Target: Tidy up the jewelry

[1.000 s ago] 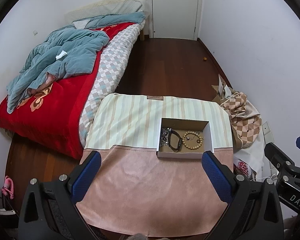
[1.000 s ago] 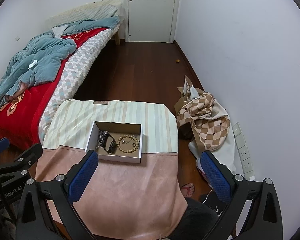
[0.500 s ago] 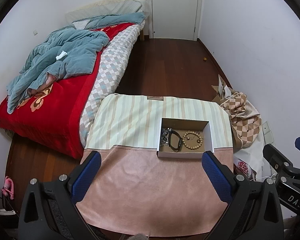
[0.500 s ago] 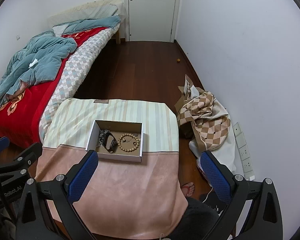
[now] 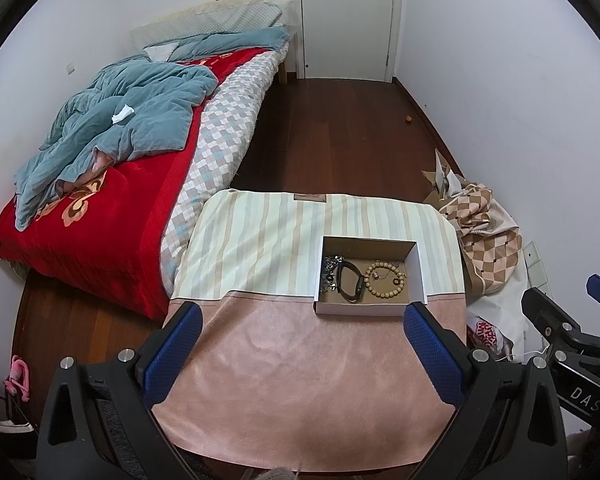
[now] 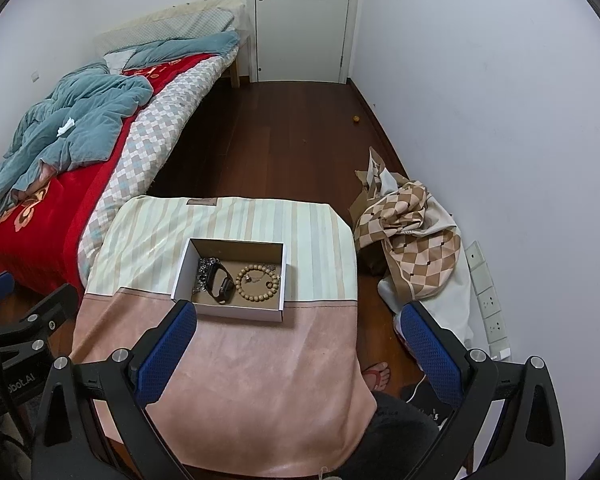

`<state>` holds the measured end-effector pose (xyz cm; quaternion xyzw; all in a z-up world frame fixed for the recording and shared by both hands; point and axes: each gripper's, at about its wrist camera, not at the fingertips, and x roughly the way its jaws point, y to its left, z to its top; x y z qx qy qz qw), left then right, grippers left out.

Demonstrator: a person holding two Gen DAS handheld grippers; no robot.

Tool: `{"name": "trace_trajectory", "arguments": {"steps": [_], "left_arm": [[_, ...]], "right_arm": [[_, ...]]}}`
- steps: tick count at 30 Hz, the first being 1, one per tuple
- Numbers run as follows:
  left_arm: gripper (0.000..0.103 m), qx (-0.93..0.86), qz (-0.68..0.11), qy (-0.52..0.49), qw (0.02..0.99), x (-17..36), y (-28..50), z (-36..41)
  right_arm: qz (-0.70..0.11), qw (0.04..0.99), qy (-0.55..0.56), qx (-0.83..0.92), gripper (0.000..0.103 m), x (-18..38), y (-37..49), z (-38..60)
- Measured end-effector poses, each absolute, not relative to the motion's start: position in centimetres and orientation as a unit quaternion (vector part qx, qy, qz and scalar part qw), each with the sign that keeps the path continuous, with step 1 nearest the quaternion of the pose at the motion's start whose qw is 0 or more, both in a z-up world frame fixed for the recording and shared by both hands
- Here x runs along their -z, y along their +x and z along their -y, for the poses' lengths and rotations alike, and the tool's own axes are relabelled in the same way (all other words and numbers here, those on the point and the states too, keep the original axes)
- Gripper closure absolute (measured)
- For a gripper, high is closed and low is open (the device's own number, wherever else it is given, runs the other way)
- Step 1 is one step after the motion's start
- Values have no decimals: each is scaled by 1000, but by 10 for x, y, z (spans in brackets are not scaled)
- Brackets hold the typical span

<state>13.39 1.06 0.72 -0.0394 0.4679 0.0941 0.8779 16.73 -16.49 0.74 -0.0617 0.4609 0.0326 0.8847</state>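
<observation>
An open white cardboard box (image 5: 416, 268) (image 6: 181, 272) sits on a cloth-covered table (image 5: 291, 380) (image 6: 259, 380). Inside lie a silver chain (image 5: 329, 274) (image 6: 202, 274), a black watch band (image 5: 350, 282) (image 6: 219, 286) and a wooden bead bracelet (image 5: 384, 280) (image 6: 257, 282). My left gripper (image 5: 300, 352) is open and empty, held high above the table's near half. My right gripper (image 6: 295, 354) is open and empty, above the table's near right edge. Each gripper shows at the side of the other's view.
A bed (image 5: 99, 200) with red blanket and teal duvet stands left of the table. A checkered cloth pile (image 6: 412, 240) lies on the floor at right by the wall. A door (image 5: 346, 16) is at the far end. A person's foot (image 6: 378, 374) is near the table.
Both grippers have shifted very slightly; the box sits a touch lower in the right wrist view. Nothing was grasped or released.
</observation>
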Motion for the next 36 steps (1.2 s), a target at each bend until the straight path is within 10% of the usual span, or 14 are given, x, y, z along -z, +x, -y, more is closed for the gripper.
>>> {"name": "trace_trajectory", "arguments": {"steps": [36], "left_arm": [[1,-95,-462,-39,881,-8,132,-8]], "right_arm": [[-463,883,-66,-31,0,-9,168,169]]}}
